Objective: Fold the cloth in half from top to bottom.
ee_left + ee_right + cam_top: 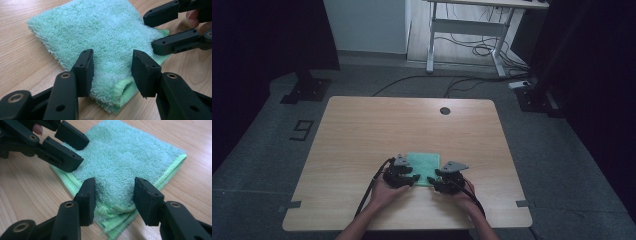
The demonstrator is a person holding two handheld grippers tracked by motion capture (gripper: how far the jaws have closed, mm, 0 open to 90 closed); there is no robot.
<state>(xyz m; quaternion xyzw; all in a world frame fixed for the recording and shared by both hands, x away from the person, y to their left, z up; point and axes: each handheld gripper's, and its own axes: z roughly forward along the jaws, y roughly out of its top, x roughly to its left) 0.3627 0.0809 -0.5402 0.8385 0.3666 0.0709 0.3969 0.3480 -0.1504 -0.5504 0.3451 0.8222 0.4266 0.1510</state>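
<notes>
Black jaws of the left gripper (112, 72) are standing parted over the near corner of a folded green towel (105, 37), and nothing is being pinched between them: the pads are hovering either side of the fluffy pile, just above the folded edge. Across from it the right gripper (113, 200) is doing the same at its own corner, jaws apart and released, with the layered hems of the towel (130, 157) lying under the gap. Seen from the high view, the towel (424, 165) is lying flat near the middle of the wooden table (362, 130), toward the person's side, with the left gripper (404, 179) and right gripper (441, 183) touching or almost touching its near edge.

Judging by this, the step in hand is taking hold of the two near corners. Doing it well is probably calling for lowering each lower pad to the tabletop, sliding it under all the layers, and closing both sides together so no layer is slipping out
</notes>
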